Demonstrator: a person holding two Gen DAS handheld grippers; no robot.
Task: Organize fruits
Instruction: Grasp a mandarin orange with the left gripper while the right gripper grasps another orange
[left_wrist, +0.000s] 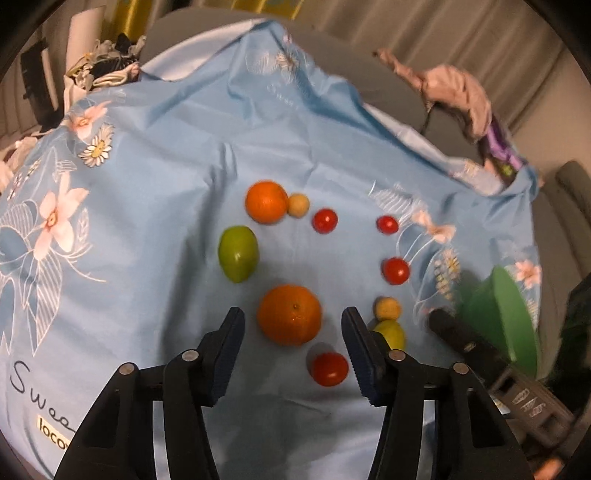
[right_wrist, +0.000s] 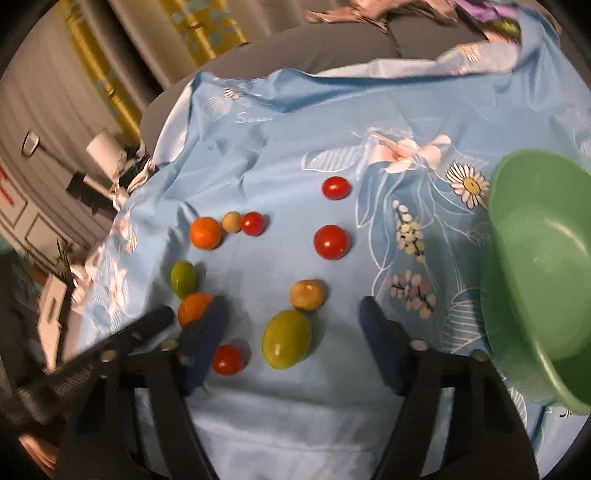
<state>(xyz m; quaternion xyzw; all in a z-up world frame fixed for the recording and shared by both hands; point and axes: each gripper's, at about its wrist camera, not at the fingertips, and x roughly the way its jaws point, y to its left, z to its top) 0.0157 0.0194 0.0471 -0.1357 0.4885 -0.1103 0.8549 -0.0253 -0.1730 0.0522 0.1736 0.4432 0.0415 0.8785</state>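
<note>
Several fruits lie on a light blue flowered cloth (left_wrist: 147, 184). My left gripper (left_wrist: 291, 325) is open, its jaws on either side of the near orange (left_wrist: 289, 314). A far orange (left_wrist: 266, 202), a green fruit (left_wrist: 238, 253), small tan fruits (left_wrist: 298, 205) and several red tomatoes (left_wrist: 325, 220) lie around it. My right gripper (right_wrist: 293, 314) is open above a yellow-green fruit (right_wrist: 287, 339), with a tan fruit (right_wrist: 307, 294) just beyond and a tomato (right_wrist: 228, 359) to its left. A green bowl (right_wrist: 535, 280) stands empty at the right.
The cloth (right_wrist: 295, 129) covers a grey rounded seat (left_wrist: 399, 92). Crumpled pink clothes (left_wrist: 454, 92) and purple items lie at the far right edge. Clutter of bags (left_wrist: 107, 70) sits at the far left. The left gripper's arm (right_wrist: 110, 350) shows in the right wrist view.
</note>
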